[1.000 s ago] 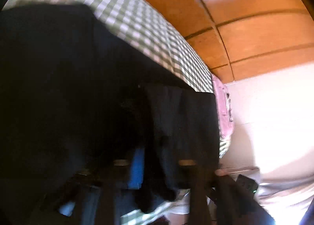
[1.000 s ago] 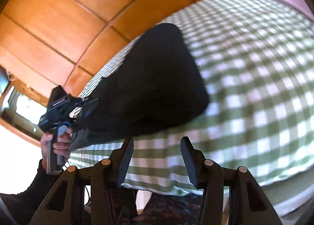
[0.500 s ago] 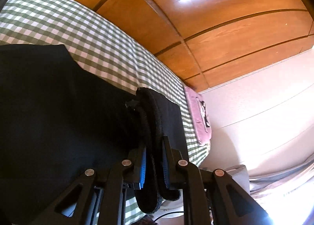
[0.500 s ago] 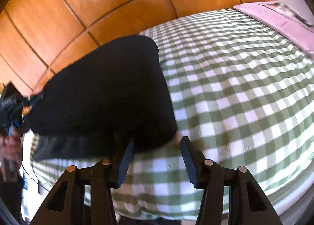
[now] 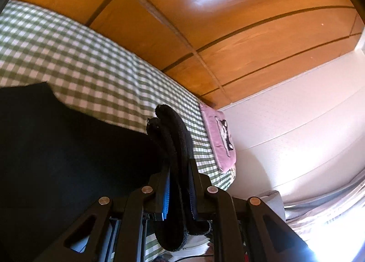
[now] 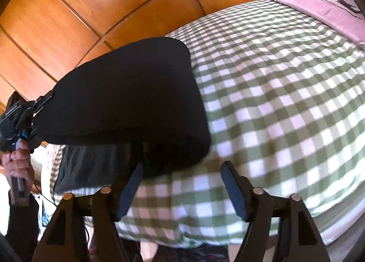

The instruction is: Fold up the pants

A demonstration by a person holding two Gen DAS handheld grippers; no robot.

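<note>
The black pants [image 6: 127, 93] lie folded on the green checked bed [image 6: 285, 106], with one end hanging over the near edge. My left gripper [image 5: 179, 184] is shut on a thick bunched edge of the pants [image 5: 173, 134], which sticks up between its fingers. It also shows at the left of the right wrist view [image 6: 20, 116], held by a hand at the pants' left end. My right gripper [image 6: 182, 186] is open and empty, just in front of the pants' near right corner.
A pink pillow [image 6: 319, 4] lies at the bed's far right; it also shows in the left wrist view [image 5: 220, 136]. Orange wooden panels [image 6: 91, 6] stand behind the bed. A white wall [image 5: 296, 125] is beyond the pillow.
My left gripper has drawn the pants' edge taut and steadied. My right gripper has moved in closer to the pants' near corner, still open.
</note>
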